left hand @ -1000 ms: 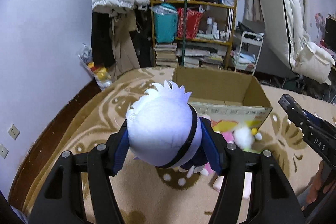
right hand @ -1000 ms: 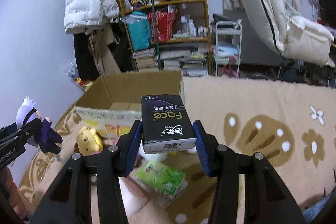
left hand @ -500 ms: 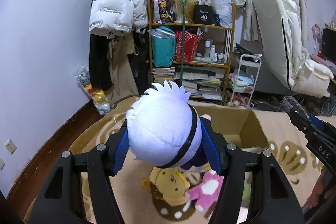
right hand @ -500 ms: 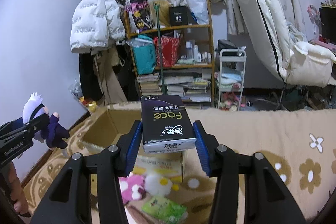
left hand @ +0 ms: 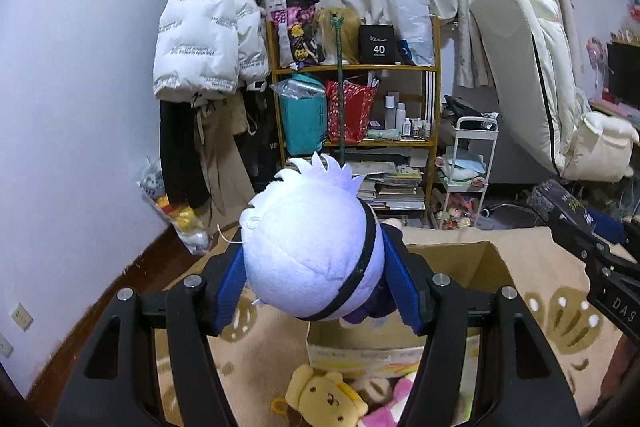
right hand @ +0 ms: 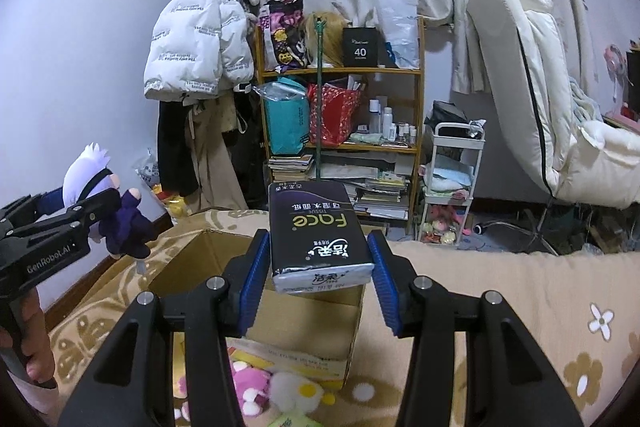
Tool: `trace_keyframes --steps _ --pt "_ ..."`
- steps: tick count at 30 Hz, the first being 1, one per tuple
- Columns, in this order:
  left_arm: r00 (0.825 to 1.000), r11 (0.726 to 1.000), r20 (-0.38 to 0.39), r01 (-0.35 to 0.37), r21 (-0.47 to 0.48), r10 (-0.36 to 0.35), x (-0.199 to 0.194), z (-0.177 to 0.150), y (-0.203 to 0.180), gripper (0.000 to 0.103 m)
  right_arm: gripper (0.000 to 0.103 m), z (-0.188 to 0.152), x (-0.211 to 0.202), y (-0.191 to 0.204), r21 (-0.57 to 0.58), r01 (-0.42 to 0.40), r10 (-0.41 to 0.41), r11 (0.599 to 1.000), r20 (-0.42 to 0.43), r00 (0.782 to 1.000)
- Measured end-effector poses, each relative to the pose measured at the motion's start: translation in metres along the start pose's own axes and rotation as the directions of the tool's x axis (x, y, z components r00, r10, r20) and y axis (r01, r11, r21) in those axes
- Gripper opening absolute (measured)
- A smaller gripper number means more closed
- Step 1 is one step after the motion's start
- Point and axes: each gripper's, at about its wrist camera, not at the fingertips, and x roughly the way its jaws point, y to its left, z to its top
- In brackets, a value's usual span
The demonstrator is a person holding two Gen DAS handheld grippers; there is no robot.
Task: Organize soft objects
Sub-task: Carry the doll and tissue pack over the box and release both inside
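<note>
My left gripper [left hand: 316, 291] is shut on a white-haired plush doll [left hand: 308, 251] in dark purple clothes, held in the air over the near left corner of an open cardboard box [left hand: 486, 267]. The right wrist view shows the same doll [right hand: 100, 195] at the left, clamped in that gripper [right hand: 86, 211]. My right gripper [right hand: 318, 267] is shut on a black tissue pack [right hand: 316, 231], lifted above the box [right hand: 280, 319]. Its tip [left hand: 560, 205] shows at the right edge of the left wrist view.
On the patterned rug [right hand: 500, 295] in front of the box lie a yellow bear plush [left hand: 324, 403], a pink plush [right hand: 248, 383] and a white plush [right hand: 292, 393]. Behind stand a cluttered shelf [right hand: 340, 131], hanging coats [right hand: 200, 35], a white cart [right hand: 452, 179] and a folded mattress [right hand: 532, 87].
Both grippers have risen with their loads and tilted up. The box and floor toys slid down in both views, and more of the shelf and curtains shows.
</note>
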Motion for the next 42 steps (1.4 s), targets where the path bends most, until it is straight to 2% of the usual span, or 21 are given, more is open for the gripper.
trace_keyframes --steps 4,11,18,33,42 --pt "1.000 0.999 -0.008 0.021 -0.027 -0.022 0.015 -0.006 -0.001 0.063 0.052 -0.004 0.015 0.003 -0.019 0.008 -0.008 1.000 -0.012 1.000" --pt "0.999 0.998 -0.035 0.037 -0.041 -0.038 0.042 -0.020 -0.005 0.064 0.052 -0.020 0.046 -0.005 0.026 -0.008 0.010 1.000 -0.080 0.997" --pt "0.995 0.998 -0.073 0.060 -0.017 -0.061 0.061 -0.037 -0.015 0.064 0.052 -0.034 0.067 -0.014 0.032 0.001 0.003 0.999 -0.130 0.992" --pt "0.988 0.995 -0.143 0.068 0.071 -0.058 0.078 -0.064 -0.041 0.065 0.052 -0.045 0.079 -0.020 0.022 0.003 0.001 1.000 -0.178 0.984" --pt "0.983 0.997 -0.180 0.057 0.044 -0.048 0.079 -0.068 -0.035 0.066 0.052 -0.050 0.078 -0.010 -0.024 -0.020 0.015 1.000 -0.203 0.979"
